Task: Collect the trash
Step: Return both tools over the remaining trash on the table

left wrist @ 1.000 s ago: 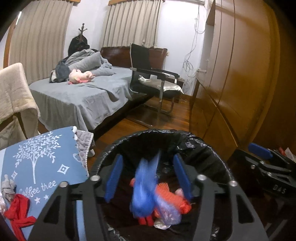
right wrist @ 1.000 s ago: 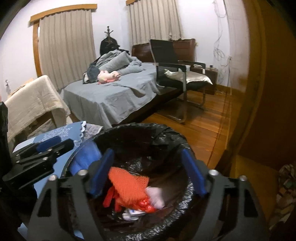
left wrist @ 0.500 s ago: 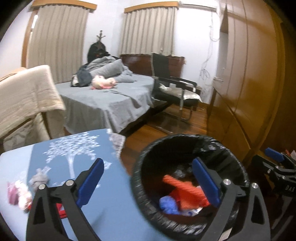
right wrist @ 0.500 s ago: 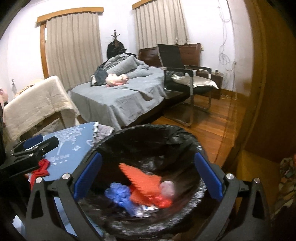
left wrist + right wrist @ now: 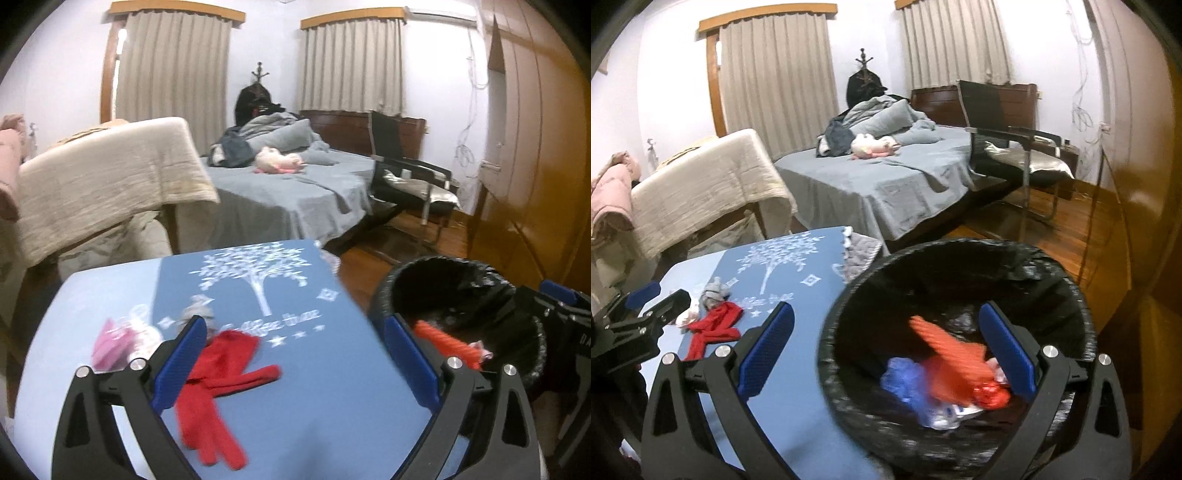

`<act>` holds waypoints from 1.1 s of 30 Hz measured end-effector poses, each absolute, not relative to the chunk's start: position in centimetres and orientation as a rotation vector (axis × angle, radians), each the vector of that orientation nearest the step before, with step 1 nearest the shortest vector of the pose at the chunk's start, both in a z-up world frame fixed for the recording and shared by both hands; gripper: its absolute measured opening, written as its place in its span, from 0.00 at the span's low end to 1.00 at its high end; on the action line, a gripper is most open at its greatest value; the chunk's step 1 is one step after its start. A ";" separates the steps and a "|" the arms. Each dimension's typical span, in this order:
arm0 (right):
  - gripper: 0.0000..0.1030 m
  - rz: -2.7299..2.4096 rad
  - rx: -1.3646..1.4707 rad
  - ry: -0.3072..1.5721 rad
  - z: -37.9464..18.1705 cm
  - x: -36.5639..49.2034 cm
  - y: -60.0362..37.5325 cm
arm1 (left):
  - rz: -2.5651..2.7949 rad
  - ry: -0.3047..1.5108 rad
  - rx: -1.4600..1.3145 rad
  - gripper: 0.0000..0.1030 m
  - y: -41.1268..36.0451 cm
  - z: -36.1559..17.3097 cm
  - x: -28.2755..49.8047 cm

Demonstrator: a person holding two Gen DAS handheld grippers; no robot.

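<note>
A black-lined trash bin stands right of the blue table; it also shows in the left wrist view. Inside lie an orange mesh piece, a blue bag and red scraps. On the table lie a red glove, a pink wrapper and a grey wad. My left gripper is open and empty above the table, near the glove. My right gripper is open and empty over the bin's left rim.
A bed with grey sheets stands behind the table. A towel-draped chair is at the left. A black chair and wooden wardrobe are at the right. The floor is wood.
The blue bag dropped from my left gripper into the bin. My left gripper opened wide and swung left over the table. My right gripper opened, let the orange mesh piece fall into the bin and drew back.
</note>
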State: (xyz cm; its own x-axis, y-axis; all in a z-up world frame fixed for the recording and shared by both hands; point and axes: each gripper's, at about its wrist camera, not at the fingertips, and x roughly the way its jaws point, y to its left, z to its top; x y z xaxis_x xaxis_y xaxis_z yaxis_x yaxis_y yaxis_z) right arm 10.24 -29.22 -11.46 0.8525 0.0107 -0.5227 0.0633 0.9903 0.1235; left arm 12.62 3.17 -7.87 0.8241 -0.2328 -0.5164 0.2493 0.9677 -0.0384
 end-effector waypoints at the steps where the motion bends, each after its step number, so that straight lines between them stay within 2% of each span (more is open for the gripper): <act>1: 0.95 -0.019 0.136 0.551 -11.5 10.4 -28.6 | -0.246 0.544 0.032 0.92 3.8 -8.0 12.5; 21: 0.95 0.145 0.055 0.591 -12.9 15.9 -16.9 | -0.011 0.541 -0.006 0.92 15.6 -9.7 12.5; 33: 0.95 0.209 0.015 0.619 -14.3 19.6 -11.8 | 0.091 0.614 -0.027 0.91 20.3 -13.0 15.9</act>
